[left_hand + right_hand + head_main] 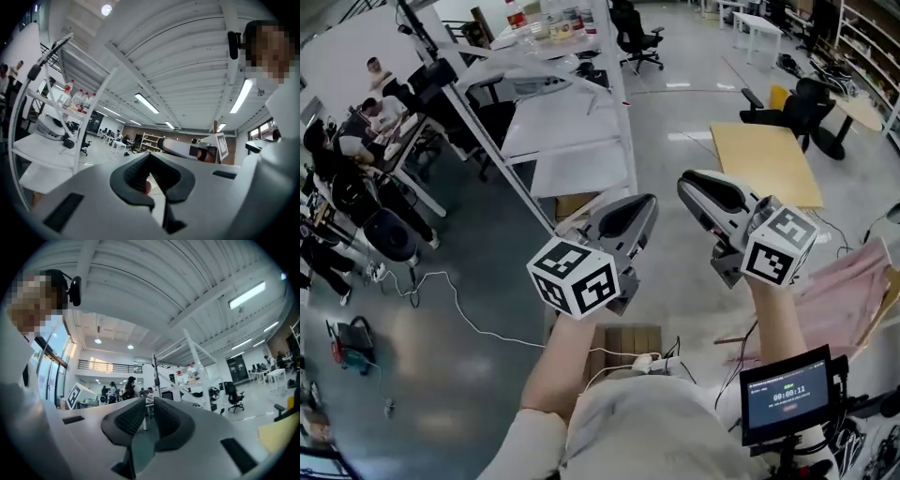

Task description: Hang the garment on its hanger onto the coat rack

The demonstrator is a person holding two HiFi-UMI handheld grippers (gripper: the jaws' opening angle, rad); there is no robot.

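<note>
At mid-frame in the head view both grippers are held up side by side, tips pointing away from the person. The left gripper (pixel 647 206) has its black pads meeting at the tips with nothing between them, as its own view (pixel 149 157) shows. The right gripper (pixel 692 189) is empty, and in its own view (pixel 149 402) the pads stand a narrow slit apart with room background showing through. Each gripper carries a marker cube with black-and-white square patterns, the left cube (pixel 573 277) and the right cube (pixel 779 245); these are patterns only, with no letters.

The pink garment (pixel 851 292) is spread low at the right edge of the head view, below and to the right of the right gripper, well apart from both grippers and touched by neither. I cannot tell whether a hanger is in it.

The small screen (pixel 786 395) at bottom right shows a red timer reading roughly 00:00:11. The green line above it is too small to read.

The white shelf rack (pixel 567 117) stands beyond the left gripper. Bottles (pixel 517 13) with red labels sit on its top shelf, also seen in the left gripper view (pixel 77 101), and their print is unreadable. A wooden tabletop (pixel 766 161) lies beyond the right gripper. A cardboard box (pixel 624 343) sits on the floor under the forearms, and a white cable (pixel 469 323) trails across the floor to the left.
</note>
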